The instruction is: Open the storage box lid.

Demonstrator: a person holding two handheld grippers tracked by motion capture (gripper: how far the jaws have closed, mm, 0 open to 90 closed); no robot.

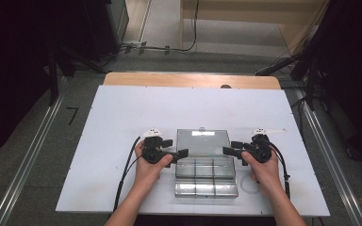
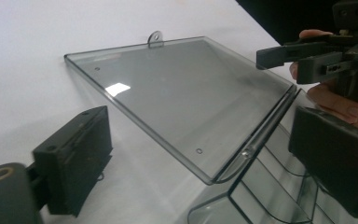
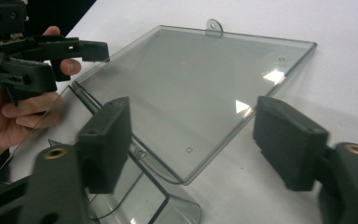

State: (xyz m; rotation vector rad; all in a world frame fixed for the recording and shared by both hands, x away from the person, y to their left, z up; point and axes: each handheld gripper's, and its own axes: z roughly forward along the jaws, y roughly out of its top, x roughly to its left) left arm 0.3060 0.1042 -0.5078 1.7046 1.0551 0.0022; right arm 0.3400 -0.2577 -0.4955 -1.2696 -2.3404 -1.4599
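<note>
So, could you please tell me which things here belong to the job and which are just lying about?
Job in hand:
clear plastic box
open lid
left gripper
right gripper

Lying about:
floor cables
white table merely bears the work

You are working in a lab-like recording room: a white board tops a wooden table, floor rails flank it, cables trail across grey carpet, and dark curtains close both sides.
</note>
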